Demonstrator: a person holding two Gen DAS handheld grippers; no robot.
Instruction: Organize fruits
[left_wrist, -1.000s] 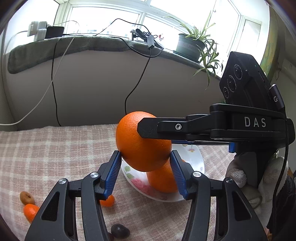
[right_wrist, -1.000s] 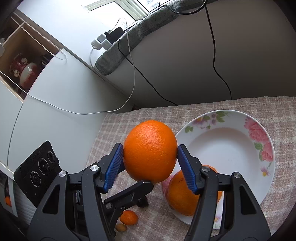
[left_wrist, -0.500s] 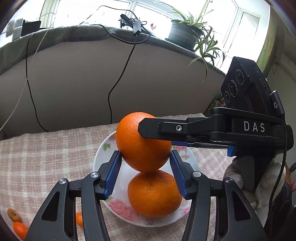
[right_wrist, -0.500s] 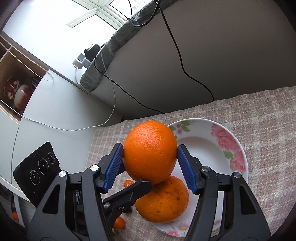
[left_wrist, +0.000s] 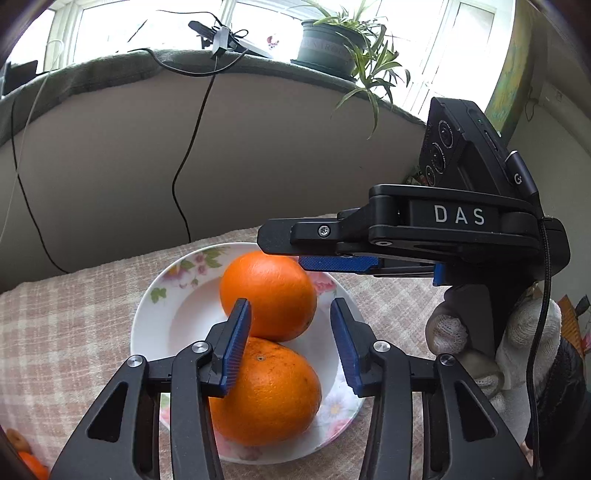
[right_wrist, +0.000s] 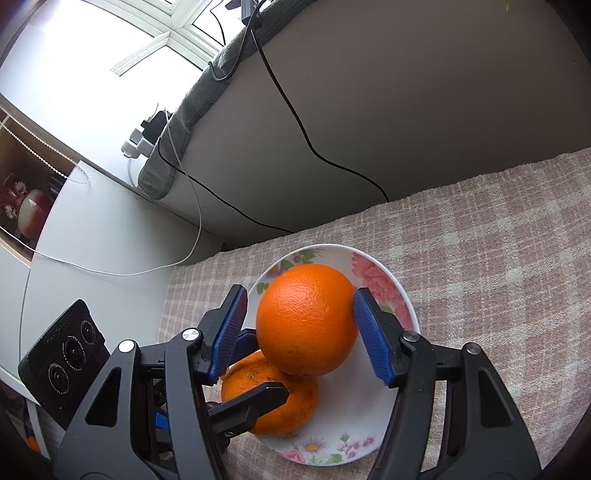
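Note:
A white floral plate lies on the checked tablecloth and holds two oranges. The far orange leans on the near orange. My right gripper is open around the far orange, its blue pads just off the peel; it reaches in from the right in the left wrist view. My left gripper is open and empty above the near orange, jaws wide apart.
A small orange fruit lies at the lower left table edge. A grey wall with black cables rises behind the table. A potted plant stands on the sill. A white cabinet stands to the left.
My right gripper has lowered the orange onto the plate and opened, letting it go against the other orange. Both grippers have shifted so the plate sits central.

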